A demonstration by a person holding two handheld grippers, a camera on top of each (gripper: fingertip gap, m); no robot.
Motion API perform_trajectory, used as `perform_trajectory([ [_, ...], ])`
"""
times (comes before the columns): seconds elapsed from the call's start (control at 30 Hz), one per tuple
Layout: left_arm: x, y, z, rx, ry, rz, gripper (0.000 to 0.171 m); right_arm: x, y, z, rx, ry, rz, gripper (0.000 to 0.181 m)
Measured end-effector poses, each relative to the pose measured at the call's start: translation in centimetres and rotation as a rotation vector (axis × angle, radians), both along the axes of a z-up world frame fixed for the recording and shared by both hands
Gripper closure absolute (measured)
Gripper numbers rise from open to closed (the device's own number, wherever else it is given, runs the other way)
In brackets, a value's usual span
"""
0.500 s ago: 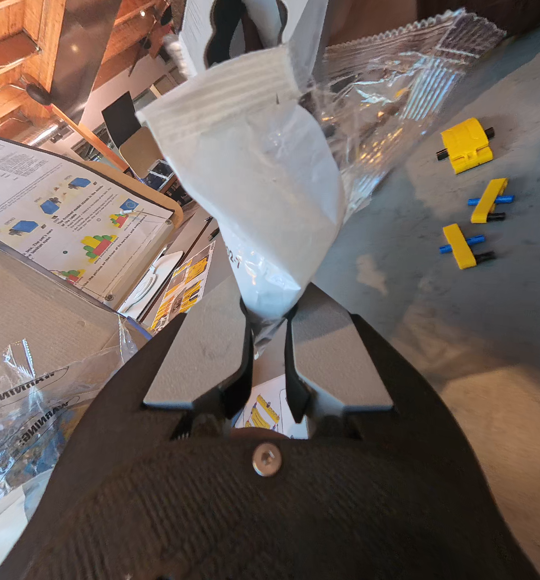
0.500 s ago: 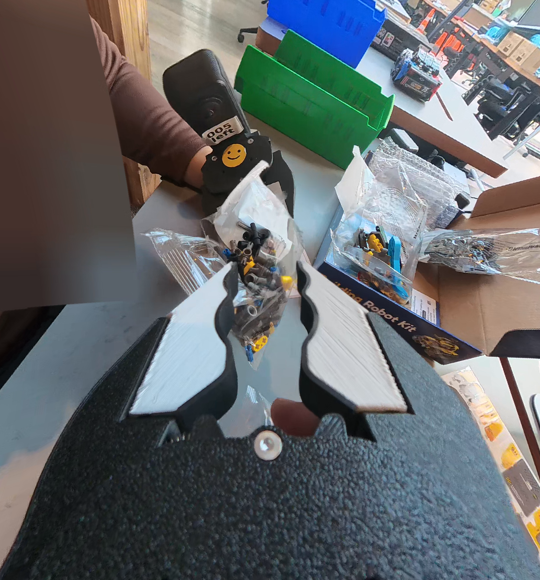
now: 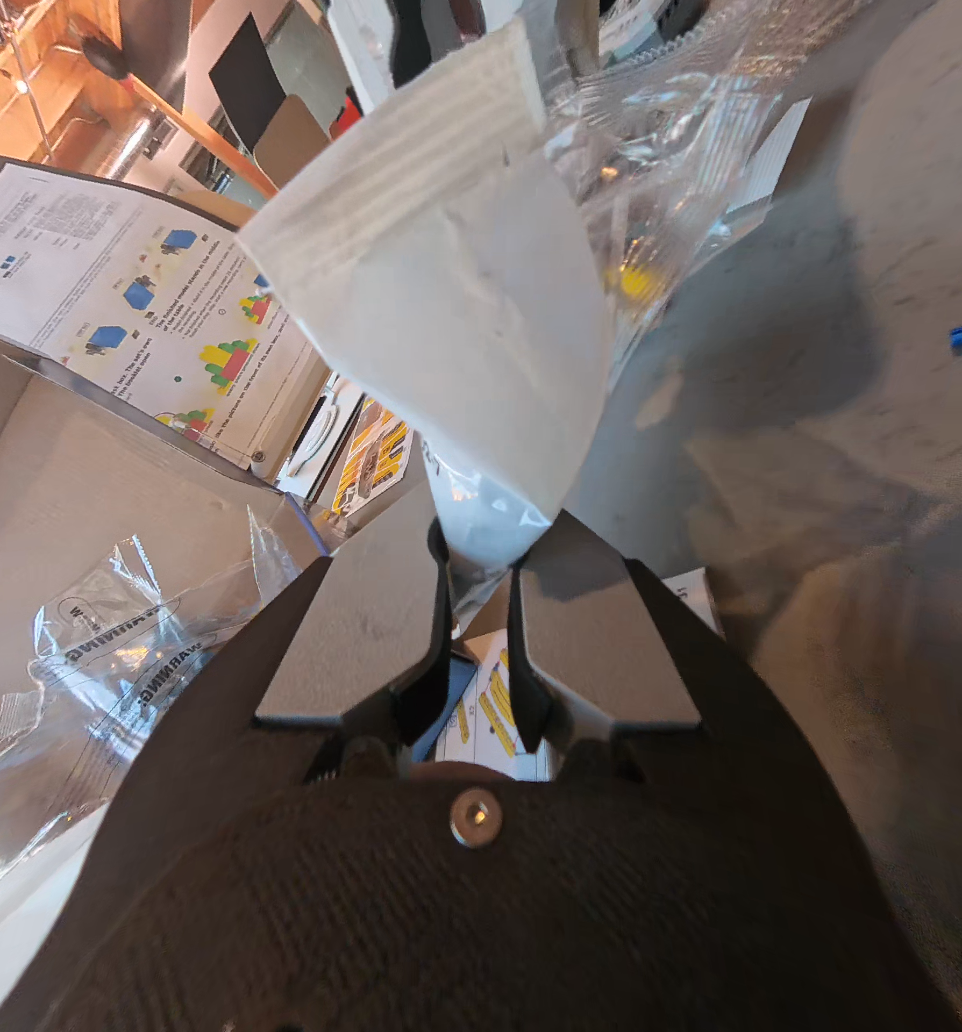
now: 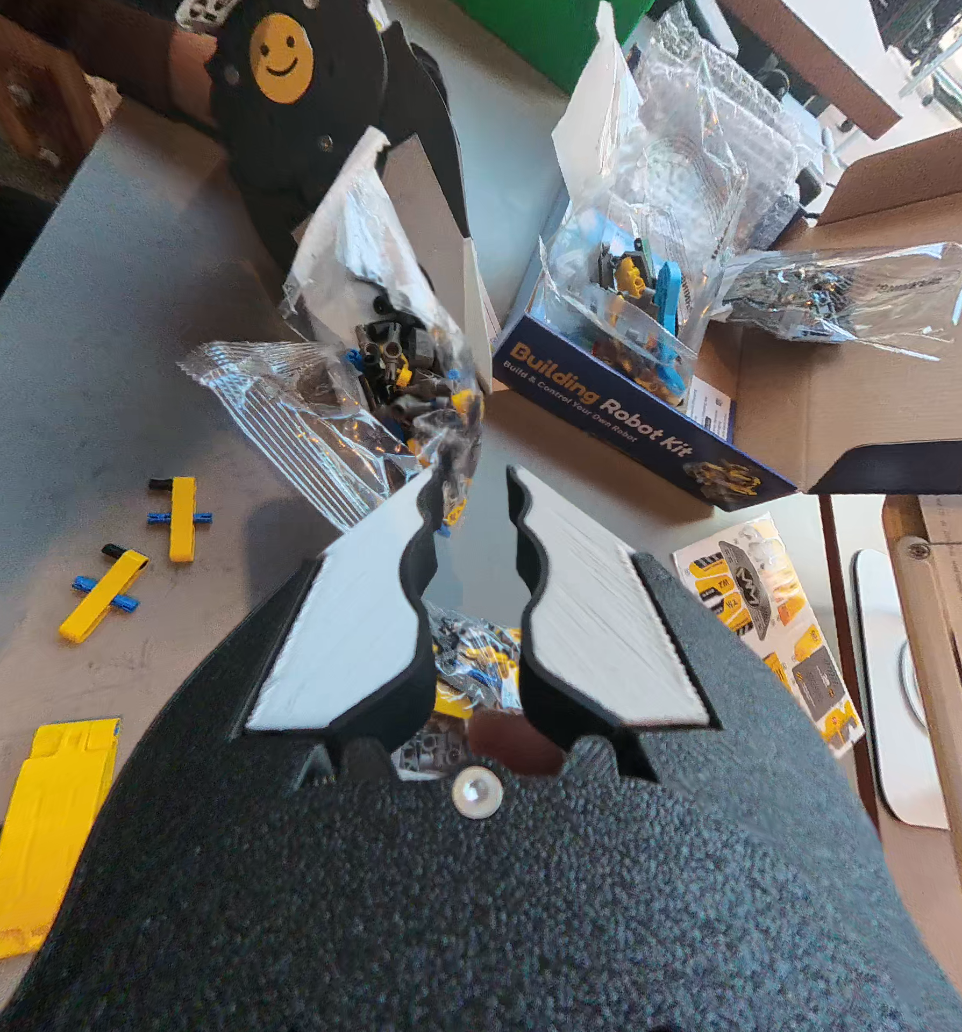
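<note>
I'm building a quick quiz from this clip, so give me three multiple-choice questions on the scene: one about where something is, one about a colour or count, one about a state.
1. Where does the large yellow block lie?
A. on the grey table
B. inside the cardboard box
C. in a green bin

2. What colour are the short pins crossing the two yellow beams?
A. red
B. blue
C. white

3. How does the left gripper stand?
A. wide open, holding nothing
B. shut on the parts bag
C. shut on a yellow beam

Answers: 1 A, it rests flat on the tabletop at the lower left of the right wrist view. 2 B, blue pins stick out on both sides of each beam. 3 B, the fingers pinch the bag's white end in the left wrist view.
</note>
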State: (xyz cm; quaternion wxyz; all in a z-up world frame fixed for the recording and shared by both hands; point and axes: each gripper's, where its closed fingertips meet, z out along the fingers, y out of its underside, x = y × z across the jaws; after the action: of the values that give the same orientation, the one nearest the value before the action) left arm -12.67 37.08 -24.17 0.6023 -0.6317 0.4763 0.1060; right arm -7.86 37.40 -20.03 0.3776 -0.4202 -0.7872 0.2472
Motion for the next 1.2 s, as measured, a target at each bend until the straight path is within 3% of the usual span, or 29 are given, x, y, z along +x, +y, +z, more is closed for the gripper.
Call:
perform_trajectory([
  [0.13, -0.7, 0.5, -0.3, -0.023, 0.002, 0.046, 0.158, 0.1, 0.7, 0.8, 0.002, 0.017, -0.022, 0.157],
  [0.3, -1.3, 0.9, -0.6, -0.059, -0.012, 0.081, 0.158, 0.2, -1.9, 2.5, -0.16, 0.061, 0.062, 0.163],
  [0.37, -1.1, 0.8, -0.8, -0.065, -0.006, 0.074, 0.159, -0.4, -2.8, 1.8, -0.202, 0.025, 0.048, 0.16],
  [0.43, -1.0, 0.8, -1.1, -0.071, 0.012, 0.076, 0.158, -1.6, -2.2, 0.5, -0.202, -0.012, -0.062, 0.154],
  [0.57, -0.8, 0.7, -1.9, -0.115, 0.029, 0.07, 0.159, -2.2, -2.2, -3.4, -0.178, -0.177, -0.177, 0.146],
  [0.73, -0.4, 0.5, -3.2, -0.145, 0.107, 0.055, 0.159, -2.9, -0.9, -5.3, -0.084, -0.197, -0.285, 0.141],
  [0.93, -0.4, 0.6, -4.6, -0.182, 0.194, 0.06, 0.159, -3.3, -1.7, -8.4, -0.116, -0.231, -0.218, 0.142],
  [1.0, -0.5, 0.7, -4.6, -0.184, 0.187, 0.062, 0.159, -3.5, -2.0, -7.7, -0.198, -0.195, -0.172, 0.165],
  [1.1, -0.4, 0.7, -4.6, -0.18, 0.187, 0.056, 0.16, -3.4, -2.3, -6.2, -0.24, -0.144, -0.125, 0.177],
  [1.2, -0.5, 0.8, -4.6, -0.199, 0.171, 0.053, 0.16, -2.2, -1.9, -6.4, -0.102, -0.199, -0.096, 0.165],
])
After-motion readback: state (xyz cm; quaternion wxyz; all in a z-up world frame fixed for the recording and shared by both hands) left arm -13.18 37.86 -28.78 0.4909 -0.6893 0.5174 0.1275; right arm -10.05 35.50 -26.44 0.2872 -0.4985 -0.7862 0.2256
